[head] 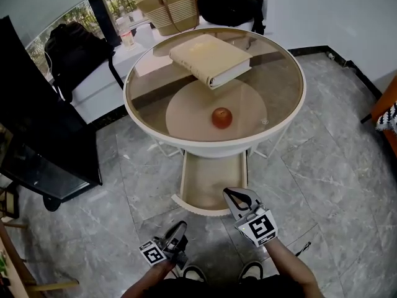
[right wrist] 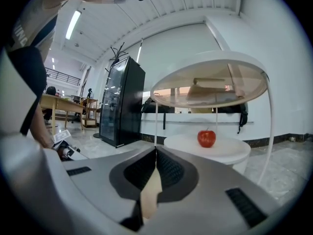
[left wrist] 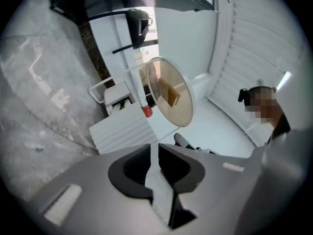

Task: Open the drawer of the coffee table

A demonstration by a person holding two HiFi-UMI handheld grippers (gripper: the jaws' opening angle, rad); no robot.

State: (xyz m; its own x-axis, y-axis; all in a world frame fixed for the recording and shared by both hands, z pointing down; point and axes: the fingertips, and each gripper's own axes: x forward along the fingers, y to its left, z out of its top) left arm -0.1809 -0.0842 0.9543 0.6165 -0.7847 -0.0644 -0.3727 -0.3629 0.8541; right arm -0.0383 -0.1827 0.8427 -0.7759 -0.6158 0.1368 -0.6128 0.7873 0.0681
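Under the coffee table [head: 214,150], drawer's [head: 209,182] rear hidden

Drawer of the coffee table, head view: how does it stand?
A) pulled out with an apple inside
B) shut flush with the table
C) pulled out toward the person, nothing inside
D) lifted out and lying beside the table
C: the drawer juts out from under the coffee table, and its inside shows bare.
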